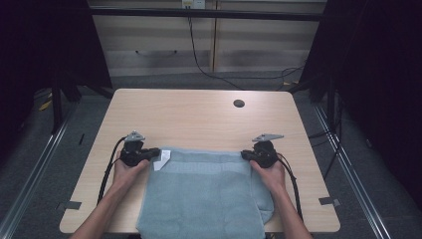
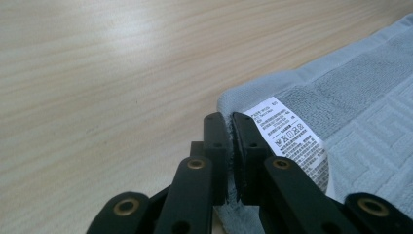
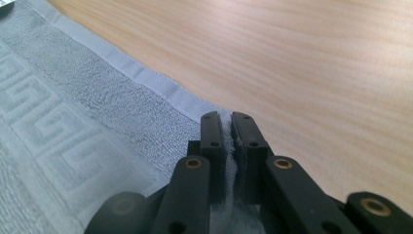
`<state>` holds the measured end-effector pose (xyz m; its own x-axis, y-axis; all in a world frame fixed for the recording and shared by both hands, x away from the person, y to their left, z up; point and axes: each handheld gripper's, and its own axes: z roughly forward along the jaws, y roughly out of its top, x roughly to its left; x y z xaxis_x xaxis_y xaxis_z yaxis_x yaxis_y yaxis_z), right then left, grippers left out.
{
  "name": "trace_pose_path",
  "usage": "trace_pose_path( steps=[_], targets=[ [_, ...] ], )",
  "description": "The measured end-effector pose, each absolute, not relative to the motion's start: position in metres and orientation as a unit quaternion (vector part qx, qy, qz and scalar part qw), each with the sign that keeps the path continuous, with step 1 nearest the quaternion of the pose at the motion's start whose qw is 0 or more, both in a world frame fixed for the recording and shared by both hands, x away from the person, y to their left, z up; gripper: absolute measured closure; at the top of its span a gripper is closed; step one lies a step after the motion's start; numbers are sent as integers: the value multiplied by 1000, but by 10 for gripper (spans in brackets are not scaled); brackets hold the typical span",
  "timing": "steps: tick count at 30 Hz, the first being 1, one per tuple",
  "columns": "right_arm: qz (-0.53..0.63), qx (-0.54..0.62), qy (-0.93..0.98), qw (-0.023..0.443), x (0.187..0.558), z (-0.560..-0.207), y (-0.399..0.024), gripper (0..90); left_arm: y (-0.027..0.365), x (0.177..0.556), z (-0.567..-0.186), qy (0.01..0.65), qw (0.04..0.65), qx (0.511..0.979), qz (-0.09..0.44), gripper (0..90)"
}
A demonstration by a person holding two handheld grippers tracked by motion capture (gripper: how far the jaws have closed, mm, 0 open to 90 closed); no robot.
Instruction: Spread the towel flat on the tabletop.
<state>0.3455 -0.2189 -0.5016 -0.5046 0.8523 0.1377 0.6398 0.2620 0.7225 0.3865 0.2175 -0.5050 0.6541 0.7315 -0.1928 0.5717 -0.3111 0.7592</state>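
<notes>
One blue towel (image 1: 204, 194) has two far corners clamped by left gripper (image 1: 155, 153) and right gripper (image 1: 245, 155).

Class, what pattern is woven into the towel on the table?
The pale blue-grey towel has a raised Greek-key maze pattern; clearest in the right gripper view.

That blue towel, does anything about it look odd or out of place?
Slightly. The towel hangs over the table's near edge, and its white care label is flipped up at the far left corner. No stains or tears show.
</notes>
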Motion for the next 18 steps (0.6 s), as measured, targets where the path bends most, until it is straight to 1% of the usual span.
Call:
trace_pose_path(
  steps=[2, 5, 9, 11, 13, 14, 16, 18],
  targets=[
    [377, 478, 779, 146, 349, -498, -218, 846, 216, 388, -502, 403, 433, 801, 93, 859],
    [400, 477, 768, 148, 353, -489, -220, 846, 219, 391, -491, 407, 464, 782, 80, 859],
    [432, 473, 754, 147, 354, -474, -225, 847, 223, 391, -476, 400, 493, 769, 74, 859],
    [444, 472, 746, 151, 352, -464, -228, 848, 226, 390, -468, 399, 503, 763, 76, 858],
    [448, 467, 745, 161, 353, -455, -230, 849, 228, 393, -454, 398, 508, 759, 90, 859],
    [451, 468, 741, 169, 354, -447, -232, 850, 229, 394, -449, 399, 510, 757, 89, 859],
    [461, 466, 733, 179, 358, -433, -234, 851, 228, 401, -433, 395, 516, 753, 103, 859],
    [471, 465, 727, 184, 362, -419, -235, 852, 227, 404, -421, 393, 529, 745, 103, 859]
  ],
)
